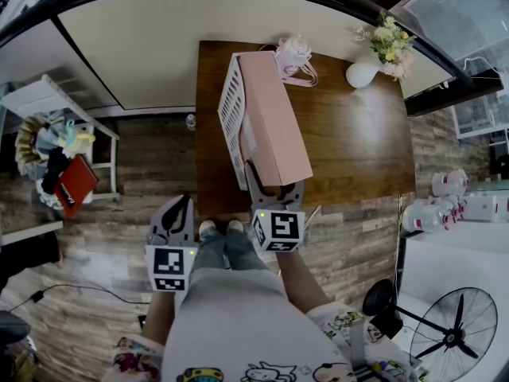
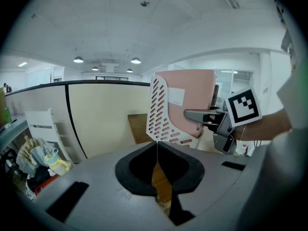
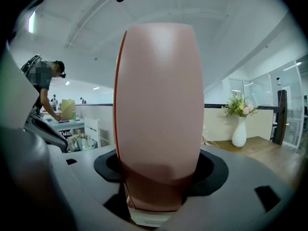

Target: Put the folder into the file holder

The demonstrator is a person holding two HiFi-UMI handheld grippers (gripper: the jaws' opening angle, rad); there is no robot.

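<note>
The right gripper (image 1: pixel 274 181) reaches forward over the near edge of the table (image 1: pixel 358 150), jaws spread wide either side of the pink folder's (image 1: pixel 274 110) near end. The folder stands ahead of it inside the white file holder (image 1: pixel 231 106), whose slotted wall lies left of the jaws. The left gripper (image 1: pixel 181 209) hangs behind and to its left, off the table, jaws closed on nothing. A white vase (image 1: pixel 364 72) sits far ahead, to the right.

No legible text, brand or number. White label (image 2: pixel 176 96) on the pink folder (image 2: pixel 199 88): too small to read. Square markers (image 1: pixel 284 227): patterns only.
</note>
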